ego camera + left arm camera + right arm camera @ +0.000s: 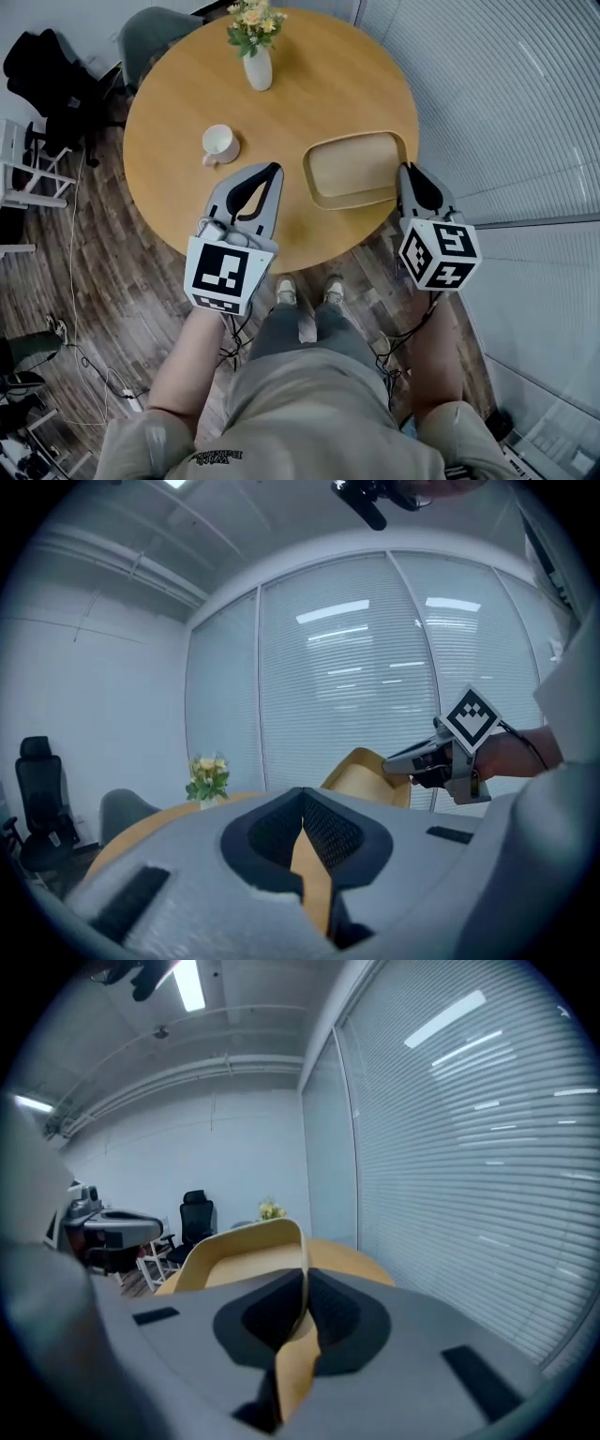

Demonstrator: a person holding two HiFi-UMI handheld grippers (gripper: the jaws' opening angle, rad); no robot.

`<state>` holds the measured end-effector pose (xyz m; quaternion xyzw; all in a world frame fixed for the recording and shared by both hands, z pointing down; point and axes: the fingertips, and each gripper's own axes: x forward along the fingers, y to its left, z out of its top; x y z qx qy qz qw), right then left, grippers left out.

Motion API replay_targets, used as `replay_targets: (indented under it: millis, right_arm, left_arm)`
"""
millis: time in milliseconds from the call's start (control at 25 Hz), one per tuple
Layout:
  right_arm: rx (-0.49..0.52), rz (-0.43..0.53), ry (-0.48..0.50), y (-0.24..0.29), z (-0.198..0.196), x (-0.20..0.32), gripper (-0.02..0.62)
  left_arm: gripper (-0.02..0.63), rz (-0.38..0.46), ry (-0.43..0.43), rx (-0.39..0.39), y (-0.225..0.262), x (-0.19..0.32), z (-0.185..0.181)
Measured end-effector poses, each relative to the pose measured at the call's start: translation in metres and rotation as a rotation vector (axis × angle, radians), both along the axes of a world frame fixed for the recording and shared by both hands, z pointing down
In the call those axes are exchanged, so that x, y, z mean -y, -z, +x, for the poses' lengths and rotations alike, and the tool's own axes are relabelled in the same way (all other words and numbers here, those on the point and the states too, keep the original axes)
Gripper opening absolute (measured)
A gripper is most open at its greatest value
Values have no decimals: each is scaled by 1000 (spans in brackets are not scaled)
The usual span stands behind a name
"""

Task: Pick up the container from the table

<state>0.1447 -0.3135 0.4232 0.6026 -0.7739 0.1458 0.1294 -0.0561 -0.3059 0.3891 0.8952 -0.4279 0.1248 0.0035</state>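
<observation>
A shallow light-wood container (pixel 354 169) sits on the right side of the round wooden table (pixel 178 103). My right gripper (pixel 406 171) is shut on its right rim; in the right gripper view the thin rim (pixel 302 1241) runs between the jaws. From the left gripper view the container (pixel 361 772) looks tilted, its right edge raised and its inside facing me. My left gripper (pixel 274 169) hovers over the table's near part, left of the container, shut with nothing in it. In its own view its jaws meet at the tip (pixel 303 794).
A white cup (pixel 220 143) stands left of the container, and a white vase of flowers (pixel 257 67) at the far side. A grey chair (pixel 155 28) and a black chair (pixel 47 66) stand beyond the table. A glass wall with blinds (pixel 506 103) runs close on the right.
</observation>
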Motion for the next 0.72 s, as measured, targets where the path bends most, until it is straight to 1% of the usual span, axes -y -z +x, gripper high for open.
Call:
replay_targets:
  millis: [120,280,520,720]
  right_arm:
    - [4,94,8,51,1,-10,35]
    - [-6,223,16,112,1,-22,35]
    - [-14,381,6,182,7,-48,35]
    - [-80,506,-6,228,18,-82,35]
  left_arm:
    - [20,77,2,-16,41,-7,-1]
    - [20,161,12,-57,93,-15,2]
    - [20,245,6,-107,148,-40,3]
    - [20,298,0,-110,180,-68,11]
